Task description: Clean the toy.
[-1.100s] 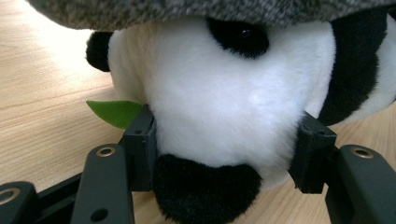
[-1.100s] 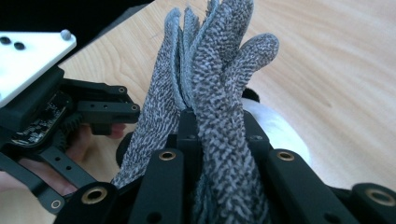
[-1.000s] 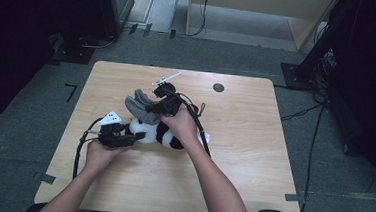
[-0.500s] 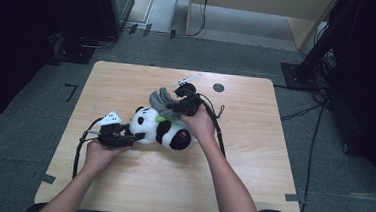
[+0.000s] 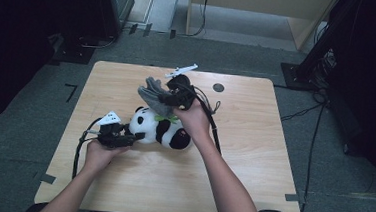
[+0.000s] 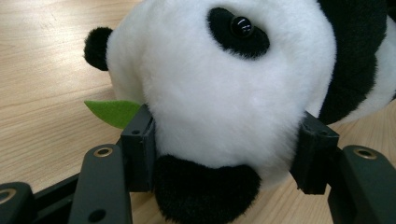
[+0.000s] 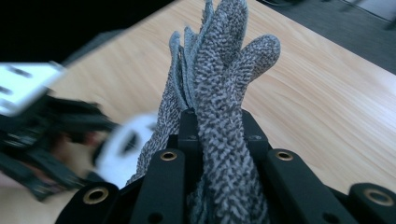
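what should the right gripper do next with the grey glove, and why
Probably carry the grey glove clear of the panda toy and set it down on a bare part of the table. The right gripper is shut on the glove, which hangs lifted above the toy, while the left gripper clamps the toy's head and pins it down.

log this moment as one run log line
left claw: shut on panda | right claw: shut on glove, above table

A pale wooden table [image 5: 252, 155] stood on grey carpet [image 5: 319, 205] marked with black tape [image 5: 70, 92]. Beyond it were dark equipment stands [image 5: 326, 40], floor cables [image 5: 301, 113] and a light wooden cabinet [image 5: 263, 6].
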